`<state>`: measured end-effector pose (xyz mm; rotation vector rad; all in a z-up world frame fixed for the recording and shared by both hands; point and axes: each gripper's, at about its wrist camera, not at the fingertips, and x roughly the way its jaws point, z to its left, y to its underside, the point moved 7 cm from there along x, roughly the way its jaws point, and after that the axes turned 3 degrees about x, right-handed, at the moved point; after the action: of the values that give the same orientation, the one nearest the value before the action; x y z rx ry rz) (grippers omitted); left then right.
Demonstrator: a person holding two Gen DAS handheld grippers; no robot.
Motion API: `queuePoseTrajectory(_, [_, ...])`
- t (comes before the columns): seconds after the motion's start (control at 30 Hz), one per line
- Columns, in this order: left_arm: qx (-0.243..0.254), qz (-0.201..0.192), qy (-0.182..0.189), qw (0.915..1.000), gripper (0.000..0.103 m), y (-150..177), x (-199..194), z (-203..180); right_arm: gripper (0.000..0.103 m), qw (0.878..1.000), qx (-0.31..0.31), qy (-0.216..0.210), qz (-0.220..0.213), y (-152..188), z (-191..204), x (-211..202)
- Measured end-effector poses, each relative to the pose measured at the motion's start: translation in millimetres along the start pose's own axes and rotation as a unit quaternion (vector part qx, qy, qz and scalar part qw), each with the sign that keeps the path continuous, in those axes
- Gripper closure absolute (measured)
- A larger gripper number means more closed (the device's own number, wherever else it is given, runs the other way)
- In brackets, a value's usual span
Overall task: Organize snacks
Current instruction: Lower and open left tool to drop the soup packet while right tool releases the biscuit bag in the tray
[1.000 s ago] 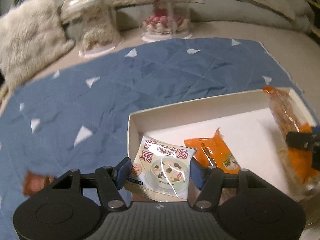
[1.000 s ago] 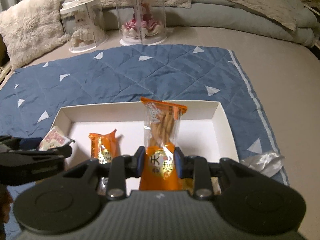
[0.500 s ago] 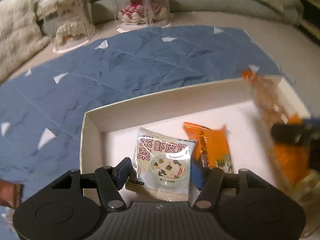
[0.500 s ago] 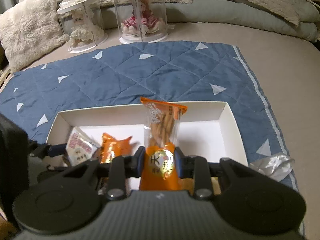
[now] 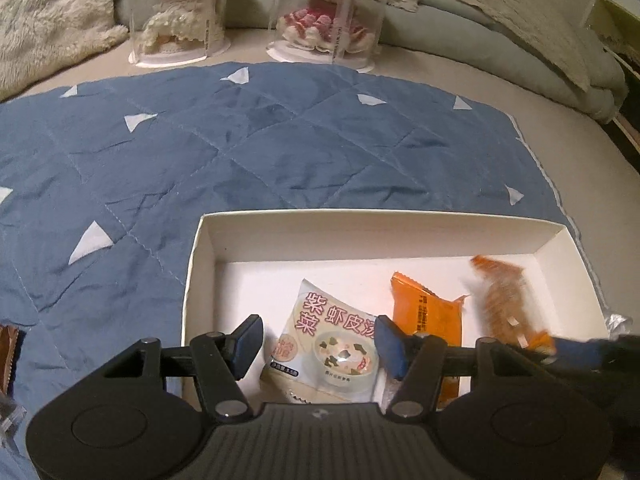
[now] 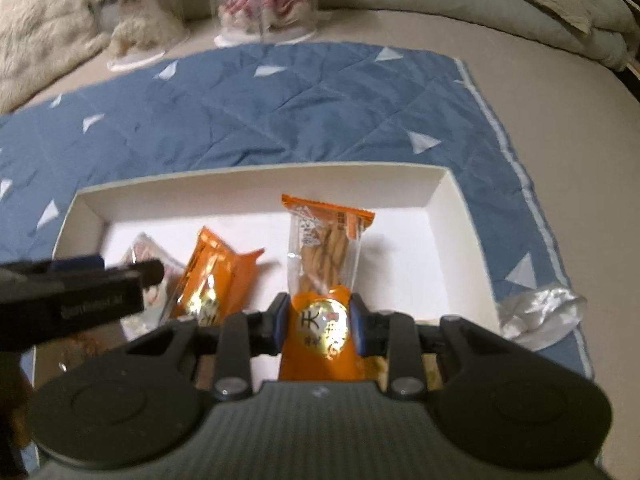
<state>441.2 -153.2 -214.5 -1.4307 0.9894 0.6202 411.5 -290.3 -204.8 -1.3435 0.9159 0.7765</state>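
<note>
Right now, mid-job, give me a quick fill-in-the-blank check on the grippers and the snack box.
1. The right gripper is shut on the ____ packet of biscuit sticks.
2. The left gripper is ____, with the seaweed soup packet lying between its fingers.
3. Both packets are over the white ____.
4. The box sits on a ____ quilted mat.

Missing words: orange; open; box; blue

We are listing a beige bed (image 5: 500,92) carrying: blue quilted mat (image 5: 240,152) spreading centre, two clear doll cases (image 5: 324,8) standing far, fluffy cushion (image 5: 48,28) lying far left, crumpled clear wrapper (image 6: 540,316) lying near right.
</note>
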Motion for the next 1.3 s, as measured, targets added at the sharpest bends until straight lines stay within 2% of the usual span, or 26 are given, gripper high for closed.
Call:
queuePoseTrajectory(0.13, [0.002,0.004,-0.003,1.0000,0.041,0.9,-0.3,2.1,0.067,1.000,-0.018,-0.021,-0.009,2.1,18.3,4.5])
queuePoseTrajectory(0.23, [0.010,0.006,-0.019,0.9997,0.041,0.4,-1.0,6.0,0.067,0.999,-0.021,-0.044,-0.010,0.1,30.1,3.8])
queuePoseTrajectory(0.5, [0.003,0.004,-0.018,0.9998,0.041,-1.1,-5.1,11.4,0.065,0.999,-0.022,-0.023,-0.008,-3.4,24.8,3.9])
queuePoseTrajectory(0.57, [0.004,0.003,-0.018,0.9998,0.041,-1.1,-6.7,10.4,0.057,0.999,-0.021,-0.022,-0.011,-3.6,20.3,1.7])
queuePoseTrajectory(0.63, [0.005,0.002,-0.019,0.9998,0.041,-1.1,-8.9,9.6,0.033,0.999,-0.017,-0.015,-0.024,-2.7,13.2,-2.3])
queuePoseTrajectory(0.7, [0.008,0.003,-0.020,0.9998,0.041,-0.5,-11.9,8.4,0.029,1.000,-0.012,0.002,-0.023,-0.9,7.7,-5.5])
queuePoseTrajectory(1.17, [0.018,0.007,-0.012,0.9997,0.039,13.6,-50.4,-4.0,0.027,0.999,0.023,-0.014,-0.037,10.8,-25.0,-48.0])
queuePoseTrajectory(1.23, [0.021,0.008,-0.008,0.9997,0.033,16.8,-57.9,-6.3,0.026,0.999,0.028,-0.016,-0.044,12.3,-28.9,-55.3])
queuePoseTrajectory(1.3, [0.026,0.006,-0.009,0.9996,0.032,18.8,-65.4,-7.4,0.025,0.998,0.034,-0.020,-0.050,12.8,-31.5,-61.1])
